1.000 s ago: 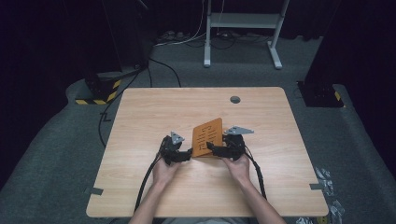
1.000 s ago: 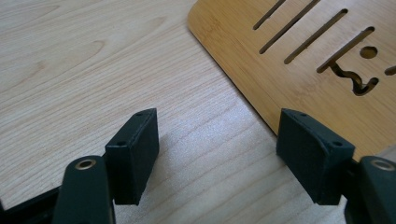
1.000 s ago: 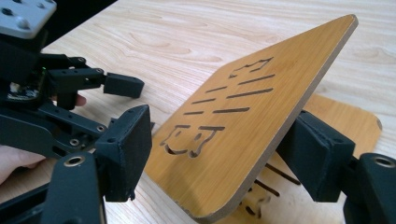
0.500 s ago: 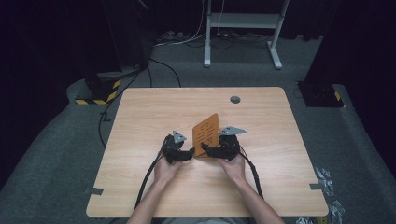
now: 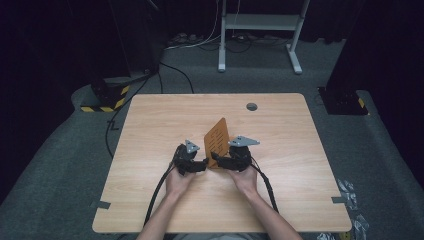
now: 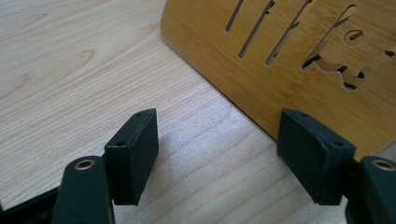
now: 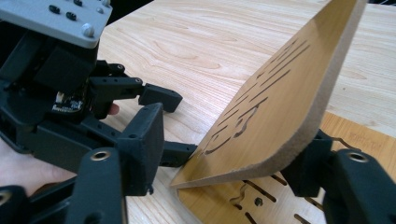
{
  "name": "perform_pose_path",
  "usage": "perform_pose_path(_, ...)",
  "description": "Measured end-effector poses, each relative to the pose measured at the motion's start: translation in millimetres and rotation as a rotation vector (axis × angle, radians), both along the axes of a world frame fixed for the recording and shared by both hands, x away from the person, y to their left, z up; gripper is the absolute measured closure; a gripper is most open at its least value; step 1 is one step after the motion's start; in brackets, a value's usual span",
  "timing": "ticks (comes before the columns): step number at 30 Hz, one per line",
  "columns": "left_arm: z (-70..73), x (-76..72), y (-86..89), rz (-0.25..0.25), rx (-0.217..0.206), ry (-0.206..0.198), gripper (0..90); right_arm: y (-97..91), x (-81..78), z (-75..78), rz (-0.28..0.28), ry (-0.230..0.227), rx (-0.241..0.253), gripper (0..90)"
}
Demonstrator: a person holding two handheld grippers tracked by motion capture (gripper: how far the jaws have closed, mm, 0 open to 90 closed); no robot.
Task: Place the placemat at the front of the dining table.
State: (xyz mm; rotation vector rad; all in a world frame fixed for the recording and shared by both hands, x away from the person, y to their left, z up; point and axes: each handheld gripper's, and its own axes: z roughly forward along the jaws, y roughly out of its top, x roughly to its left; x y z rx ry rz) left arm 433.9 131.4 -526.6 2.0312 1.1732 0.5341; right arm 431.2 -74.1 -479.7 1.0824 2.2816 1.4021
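Folding bamboo stand [image 5: 218, 140] sits on the wooden table [image 5: 150, 125] roughly midway between its left and right edges, somewhat nearer the front edge where the person's forearms come in. In the high view one slotted panel stands tilted up, leaning toward the far edge, its lower end down between the two grippers. Left gripper [image 5: 192, 165] lies just left of the panel's lower end; right gripper [image 5: 220, 161] just right of it, tips facing each other across that end. Left gripper view: jaws wide apart with bare table [image 6: 93, 70] between them; the stand's [image 6: 289, 60] rounded corner lies ahead, and its edge runs down to the right-hand pad [image 6: 315, 156], contact or not I cannot tell. Nothing clamped by the left gripper. Right gripper view: raised panel [image 7: 280, 107] rises between this gripper's jaws, its curved lower edge low in the gap; a second slotted panel [image 7: 261, 200] lies flat on the table underneath. Right-hand pad [image 7: 310, 163] sits against the panel's back face; left-hand pad [image 7: 142, 149] stands clear of the front face, gap visible. Right jaws have just been closing, panel between them, not yet pinched from both sides. The left gripper's [image 7: 173, 126] tips show beyond, near the panel's hinge end.
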Motion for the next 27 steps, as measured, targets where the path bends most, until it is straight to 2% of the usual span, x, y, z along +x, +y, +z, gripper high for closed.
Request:
perform_pose_path(7, 0.1, -1.3, 0.3, -0.001, 0.003, 0.000, 29.7, 2.2, 1.5, 0.8, -0.006, -0.007, -0.006, 50.5)
perform_pose_path(15, 0.0, -2.7, 2.0, 0.005, 0.000, 0.004, 29.4, 4.6, 2.8, 11.6, -0.004, -0.016, 0.006, 61.2)
perform_pose_path(21, -0.2, -3.5, 2.2, 0.019, -0.011, 0.007, 29.5, 5.5, 2.9, 14.0, -0.002, -0.009, -0.007, 66.8)
perform_pose_path(26, 0.2, -3.5, 3.6, 0.014, -0.001, 0.003, 30.7, 6.2, 3.0, 14.8, 0.003, -0.008, -0.008, 68.5)
perform_pose_path(27, 0.2, -3.5, 4.5, 0.017, -0.008, 0.002, 30.7, 5.7, 3.1, 14.9, 0.004, -0.008, -0.008, 71.5)
